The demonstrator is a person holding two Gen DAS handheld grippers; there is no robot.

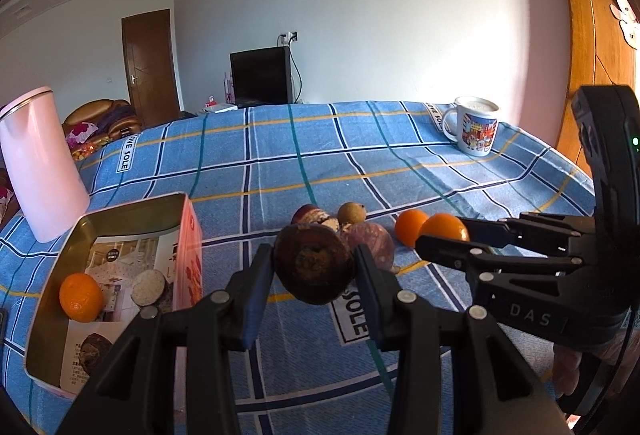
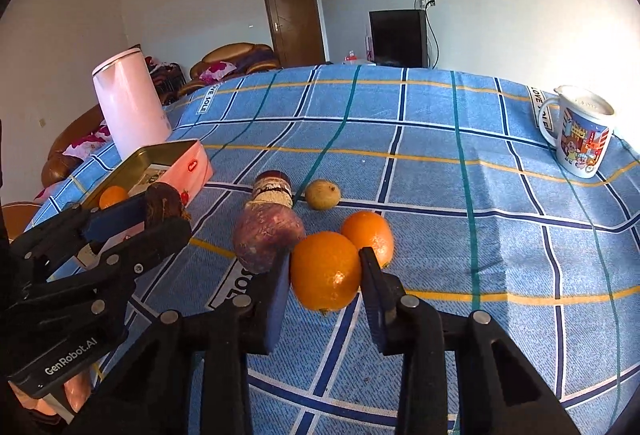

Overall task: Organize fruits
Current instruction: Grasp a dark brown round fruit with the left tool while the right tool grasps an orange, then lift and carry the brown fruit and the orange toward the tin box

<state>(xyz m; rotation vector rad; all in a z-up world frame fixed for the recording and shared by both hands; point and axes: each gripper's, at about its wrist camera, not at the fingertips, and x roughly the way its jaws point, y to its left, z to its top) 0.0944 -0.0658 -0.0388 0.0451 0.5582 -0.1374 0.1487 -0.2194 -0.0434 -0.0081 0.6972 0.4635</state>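
Observation:
My left gripper (image 1: 314,271) is shut on a dark brown round fruit (image 1: 314,269) and holds it above the blue checked cloth, right of the open pink tin (image 1: 188,235). The tin holds an orange (image 1: 80,297) and a pale round fruit (image 1: 148,287). My right gripper (image 2: 325,269) is shut on an orange (image 2: 325,269); it shows in the left wrist view (image 1: 444,233) too. A second orange (image 2: 370,235), a purple fruit (image 2: 266,237), a halved dark fruit (image 2: 273,189) and a small tan fruit (image 2: 323,193) lie on the cloth.
A pink kettle (image 1: 40,163) stands behind the tin at the left. A printed mug (image 2: 578,133) stands at the far right of the table (image 2: 440,155). A wooden panel (image 1: 592,35) rises at the right edge.

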